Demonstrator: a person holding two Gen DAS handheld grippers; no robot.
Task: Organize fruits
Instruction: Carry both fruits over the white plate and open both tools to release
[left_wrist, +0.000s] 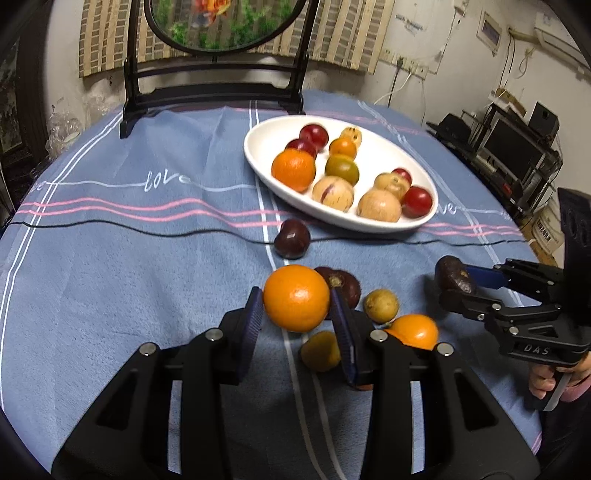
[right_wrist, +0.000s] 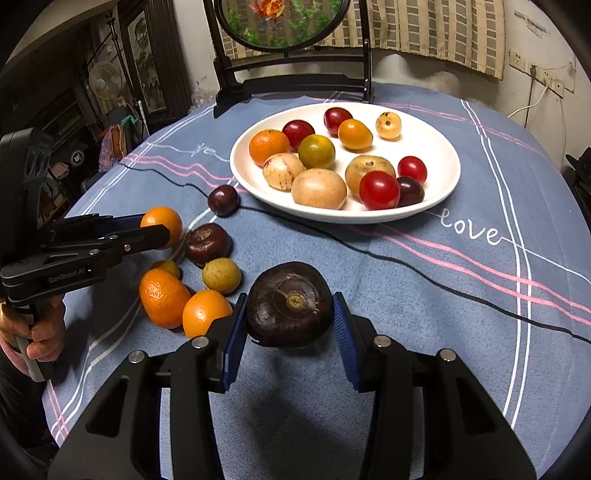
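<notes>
The left gripper (left_wrist: 297, 317) pinches an orange (left_wrist: 296, 297) between its pads, lifted above the blue tablecloth (left_wrist: 147, 280); the right gripper (right_wrist: 290, 325) clamps a dark brown fruit (right_wrist: 289, 303); the white plate (right_wrist: 439, 195) of fruits lies ahead of both.

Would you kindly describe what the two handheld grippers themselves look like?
Both are matte black plastic frames with triangular cut-outs and silver round bolts. The left gripper and right gripper have flat fingers lined with ribbed blue pads. White lettering marks their sides: "GenRobot.AI" on one, "DAS" on the other. Each ends in a pistol-style handle held by a bare hand.
</notes>
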